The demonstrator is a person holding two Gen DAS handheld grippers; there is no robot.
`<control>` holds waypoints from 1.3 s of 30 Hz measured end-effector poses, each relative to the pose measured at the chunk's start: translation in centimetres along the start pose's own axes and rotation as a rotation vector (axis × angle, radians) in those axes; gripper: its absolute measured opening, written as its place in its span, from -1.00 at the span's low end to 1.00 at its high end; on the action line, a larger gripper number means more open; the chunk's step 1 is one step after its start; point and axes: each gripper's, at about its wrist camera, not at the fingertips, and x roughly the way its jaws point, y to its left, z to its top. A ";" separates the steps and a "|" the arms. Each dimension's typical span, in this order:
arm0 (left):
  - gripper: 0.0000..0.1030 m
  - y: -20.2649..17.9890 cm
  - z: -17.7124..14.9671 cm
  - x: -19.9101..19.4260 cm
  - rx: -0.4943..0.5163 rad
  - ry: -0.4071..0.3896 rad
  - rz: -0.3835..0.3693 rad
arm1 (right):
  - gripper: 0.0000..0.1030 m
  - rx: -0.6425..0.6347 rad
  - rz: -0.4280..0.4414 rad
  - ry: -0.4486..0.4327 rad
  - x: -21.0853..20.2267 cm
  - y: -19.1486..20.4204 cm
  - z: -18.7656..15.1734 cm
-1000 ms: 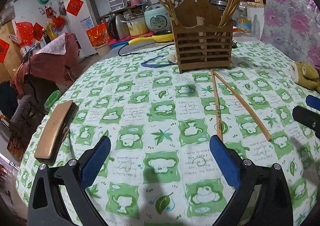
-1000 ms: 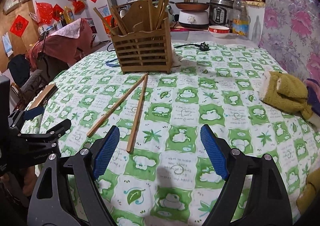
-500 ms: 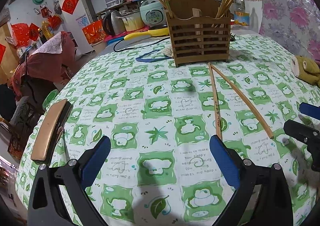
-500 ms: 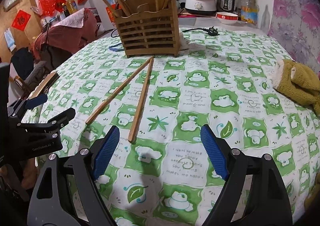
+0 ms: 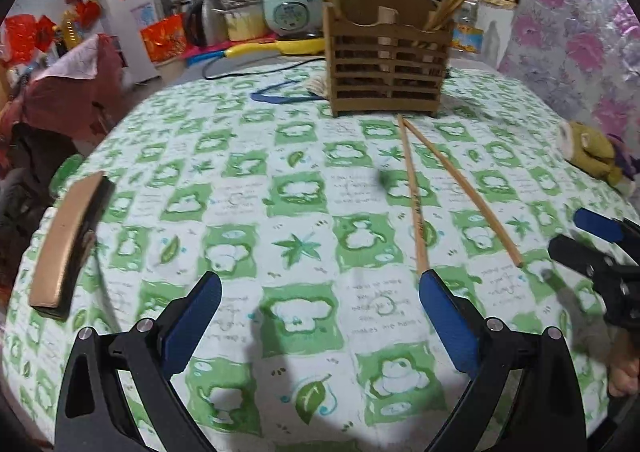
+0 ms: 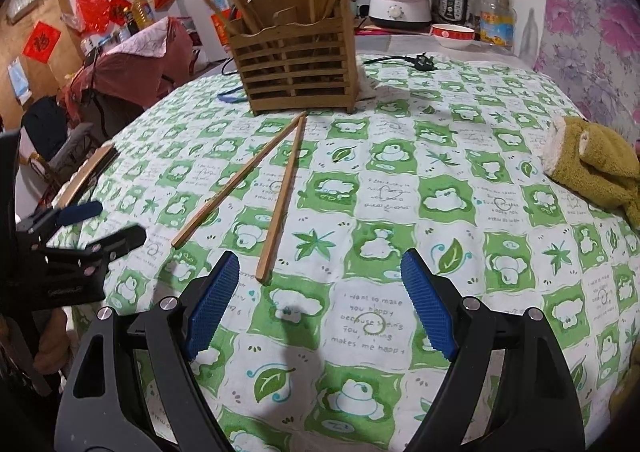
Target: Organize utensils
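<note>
Two wooden chopsticks lie in a narrow V on the green-and-white tablecloth, one (image 5: 415,200) (image 6: 281,198) straighter, the other (image 5: 464,192) (image 6: 236,182) angled outward. Their far tips meet in front of a slatted wooden holder (image 5: 386,68) (image 6: 298,68) that has several chopsticks standing in it. My left gripper (image 5: 320,312) is open above the cloth, its right pad just past the near end of the straighter chopstick. My right gripper (image 6: 320,292) is open too, nothing between its fingers; the same chopstick ends just ahead of its left pad. Each gripper shows at the edge of the other's view.
A flat tan-and-black case (image 5: 68,244) lies at the table's left edge. An olive plush toy (image 6: 596,168) (image 5: 592,152) sits at the right edge. A blue cord (image 5: 280,96) and a black plug (image 6: 424,61) lie near the holder. Kitchen appliances stand behind the table.
Both views have tilted slightly downward and crept toward the chopsticks, so the holder sits higher and closer in frame. Both grippers stay open, and the chopsticks have not moved.
</note>
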 end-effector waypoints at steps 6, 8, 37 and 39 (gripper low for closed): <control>0.51 -3.0 -0.1 0.9 0.142 0.035 -0.063 | 0.57 0.066 0.013 -0.048 -0.8 -1.3 0.0; 0.30 -3.7 0.2 1.8 0.168 0.065 -0.081 | 0.57 0.087 0.014 -0.056 -1.0 -1.7 0.0; -0.89 -0.3 0.1 2.1 0.050 0.099 -0.143 | 0.04 -0.203 0.041 0.115 2.2 4.4 -0.3; -0.89 -0.3 0.1 2.0 0.055 0.097 -0.141 | -0.09 -0.210 0.041 0.127 2.7 4.6 -0.2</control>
